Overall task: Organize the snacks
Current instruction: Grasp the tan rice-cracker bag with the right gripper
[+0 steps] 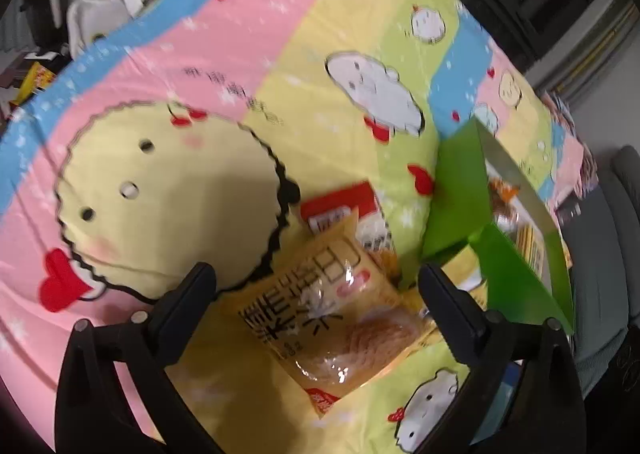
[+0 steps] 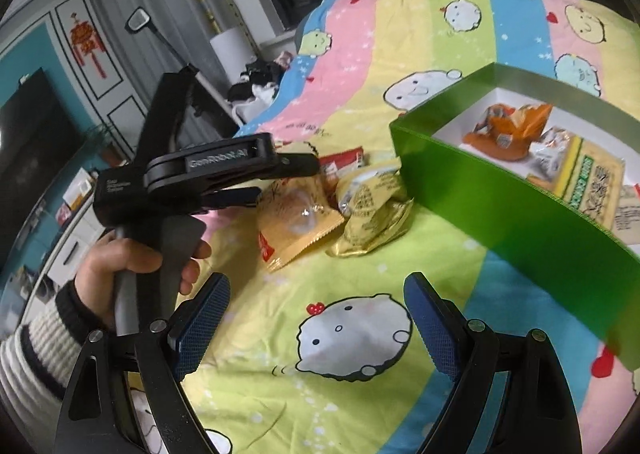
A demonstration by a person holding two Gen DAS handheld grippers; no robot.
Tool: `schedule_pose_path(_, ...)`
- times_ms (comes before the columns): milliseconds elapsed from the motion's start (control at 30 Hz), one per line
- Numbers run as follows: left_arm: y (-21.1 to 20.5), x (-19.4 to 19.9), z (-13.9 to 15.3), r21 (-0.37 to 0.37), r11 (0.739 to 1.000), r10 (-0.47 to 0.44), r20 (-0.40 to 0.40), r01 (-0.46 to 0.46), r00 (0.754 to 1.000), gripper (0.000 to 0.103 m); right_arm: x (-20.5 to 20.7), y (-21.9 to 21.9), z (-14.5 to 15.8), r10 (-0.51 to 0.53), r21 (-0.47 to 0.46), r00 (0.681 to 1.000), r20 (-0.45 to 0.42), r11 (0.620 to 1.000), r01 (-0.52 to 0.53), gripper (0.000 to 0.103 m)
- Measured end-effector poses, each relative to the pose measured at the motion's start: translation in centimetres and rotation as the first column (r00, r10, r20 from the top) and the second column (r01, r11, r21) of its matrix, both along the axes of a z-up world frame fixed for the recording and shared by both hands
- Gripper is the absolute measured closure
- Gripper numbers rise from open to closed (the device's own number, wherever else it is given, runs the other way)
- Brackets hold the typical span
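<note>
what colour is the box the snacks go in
Bright green box, white inside; clearest in the right wrist view.

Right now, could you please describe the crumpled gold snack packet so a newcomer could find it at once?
Find the green box on the cartoon bedspread. Just outside its near corner lie loose snacks; the gold packet is the nearest to the box. Unlike the flat yellow bread bag beside it, it is shiny and crumpled.

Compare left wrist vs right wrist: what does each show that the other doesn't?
Left wrist only: the left gripper, jaws open, straddling the yellow packet, without touching it.

Right wrist only: the right gripper, open over bare bedsheet; a gold packet; the hand holding the left tool; an orange wrapper inside the box.

Both: the green box, yellow packet, red packet, cartoon bedsheet.
</note>
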State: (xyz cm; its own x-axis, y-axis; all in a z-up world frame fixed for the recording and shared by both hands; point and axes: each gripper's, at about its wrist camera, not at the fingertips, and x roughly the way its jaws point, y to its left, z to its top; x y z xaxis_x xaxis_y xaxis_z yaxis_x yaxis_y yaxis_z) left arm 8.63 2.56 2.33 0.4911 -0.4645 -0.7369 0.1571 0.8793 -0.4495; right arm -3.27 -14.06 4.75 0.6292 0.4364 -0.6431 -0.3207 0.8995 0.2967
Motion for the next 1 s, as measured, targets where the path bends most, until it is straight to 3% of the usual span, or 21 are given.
schedule_pose_path(200,-0.6,-3.0,0.4,-0.039,0.99,-0.132,0.031,0.134,0.991,0.032,0.9,-0.2,-1.2,-0.009,0.006,0.999,-0.036,1.0,0.009,0.014)
schedule_pose_path(333,-1.5,-4.9,0.9,-0.075,0.982,-0.171,0.035,0.173,0.985,0.033,1.2,-0.2,-2.2,-0.022,0.009,0.997,-0.072,1.0,0.023,0.014)
schedule_pose_path(567,-3.3,-6.9,0.6,-0.01,0.982,-0.187,0.041,0.188,0.981,0.033,1.2,0.3,-2.9,-0.003,-0.001,0.994,-0.108,1.0,0.003,0.014)
schedule_pose_path(700,-3.2,-7.3,-0.2,-0.031,0.982,-0.188,0.018,0.188,0.982,0.036,1.2,0.6,-3.0,0.012,0.003,0.994,-0.107,1.0,-0.012,0.015)
schedule_pose_path(833,-2.9,-7.5,-0.7,-0.095,0.983,-0.16,-0.006,0.159,0.987,0.053,1.4,0.7,-3.3,0.015,0.009,0.994,-0.112,1.0,-0.014,0.025)
schedule_pose_path(1000,-3.8,-8.3,-0.5,-0.076,0.984,-0.161,0.005,0.161,0.987,0.052,1.4,0.4,-3.5,0.002,0.004,0.994,-0.107,1.0,-0.002,0.039)
